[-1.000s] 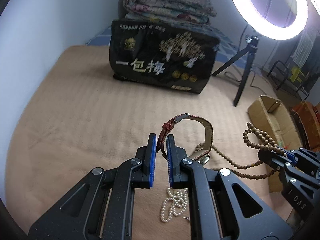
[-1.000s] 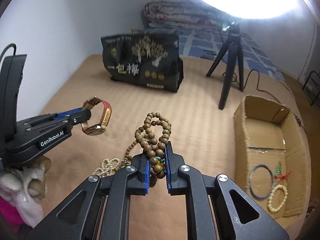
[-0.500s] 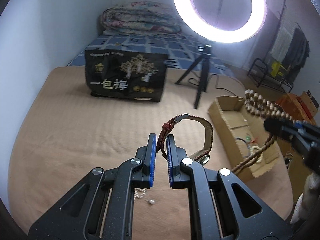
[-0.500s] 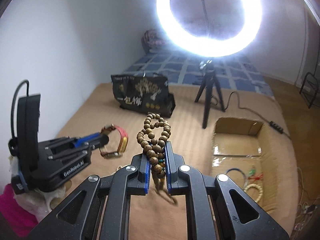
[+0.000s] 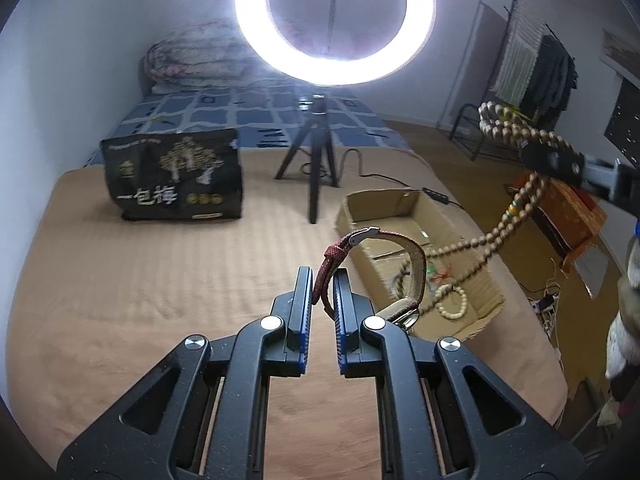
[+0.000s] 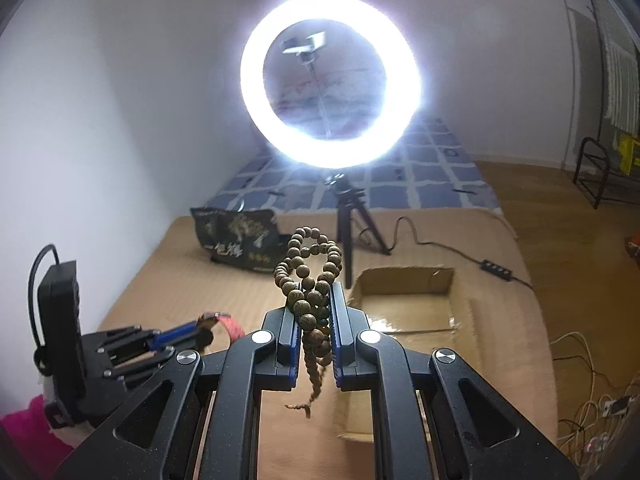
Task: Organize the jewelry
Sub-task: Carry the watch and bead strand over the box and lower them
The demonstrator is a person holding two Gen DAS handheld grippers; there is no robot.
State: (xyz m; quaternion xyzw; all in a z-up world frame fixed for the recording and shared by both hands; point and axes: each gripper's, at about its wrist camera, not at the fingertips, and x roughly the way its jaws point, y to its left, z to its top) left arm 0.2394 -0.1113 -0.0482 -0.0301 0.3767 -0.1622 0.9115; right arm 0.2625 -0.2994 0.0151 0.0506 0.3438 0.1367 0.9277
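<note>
My left gripper (image 5: 322, 280) is shut on the red strap of a wristwatch (image 5: 404, 272), held in the air above the tan bed cover, just left of an open cardboard box (image 5: 384, 204). The box holds a white bead bracelet (image 5: 452, 300) and other small jewelry. My right gripper (image 6: 316, 296) is shut on a long wooden bead necklace (image 6: 308, 264), held high above the box (image 6: 404, 276). In the left wrist view the necklace (image 5: 496, 236) dangles from the right gripper (image 5: 548, 160) toward the box. The left gripper and watch (image 6: 224, 322) show at lower left of the right wrist view.
A lit ring light (image 5: 334, 20) on a black tripod (image 5: 316, 160) stands behind the box. A black printed bag (image 5: 174, 174) stands at the back left. A folded quilt (image 5: 192, 60) lies further back. Cables and a power strip (image 6: 496, 270) lie right of the box.
Both grippers have risen and swung right toward the cardboard box, carrying the watch and the wooden necklace. The pearl strand on the cover has dropped out of view.
</note>
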